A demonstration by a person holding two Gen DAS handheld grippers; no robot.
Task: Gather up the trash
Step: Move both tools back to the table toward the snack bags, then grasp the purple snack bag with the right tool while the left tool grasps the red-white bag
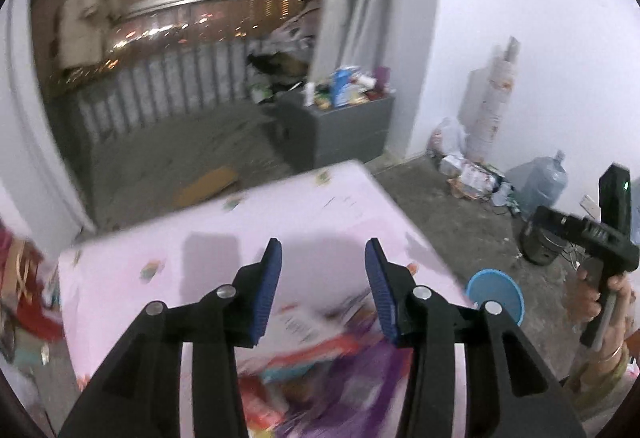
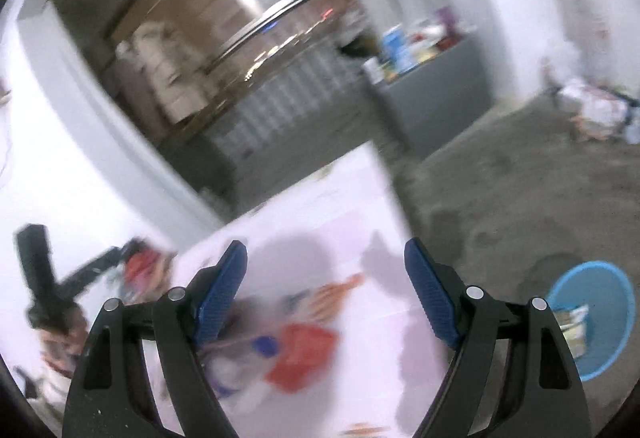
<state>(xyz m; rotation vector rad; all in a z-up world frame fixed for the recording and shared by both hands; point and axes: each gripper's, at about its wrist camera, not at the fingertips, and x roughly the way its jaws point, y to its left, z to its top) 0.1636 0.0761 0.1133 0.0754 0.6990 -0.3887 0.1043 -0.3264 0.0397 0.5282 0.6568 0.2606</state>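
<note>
Both views motion-blurred. Left tongs [image 1: 323, 288] spread wide, nothing between the blue ribbed pads [image 1: 267, 294], hovering above the tabletop [image 1: 224, 238], which wears a pale pink cloth with small printed motifs. Trash pile [image 1: 320, 370] lies on the tabletop's near end, directly under and just ahead of the left tongs: crumpled wrappers, white printed paper, a red-orange pack, purple plastic film. Too smeared to tell any long axis or which way the pieces point.

Right of the tabletop, on the grey concrete floor, a round blue plastic basin [image 1: 496, 294] shows past the tabletop corner. Farther right, the right tongs' black handle [image 1: 580, 238] is held in the person's right hand [image 1: 600, 302], well apart from the pile.

Right wrist view: left tongs' black body [image 2: 44, 278] at far left. Right tongs [image 2: 326, 292] also wide apart, empty, over the pink tabletop [image 2: 320, 198]. Trash [image 2: 288, 350] sits below and between the pads, toward the left pad [image 2: 222, 290]: red crumpled wrapper, blue and white bits, an orange piece beyond; orientation unreadable. Blue basin [image 2: 600, 278] on the floor at right holds some pale wrappers.

Background: grey cabinet [image 1: 344, 126] topped with bottles, clear water jug [image 1: 544, 186] by the white wall.
</note>
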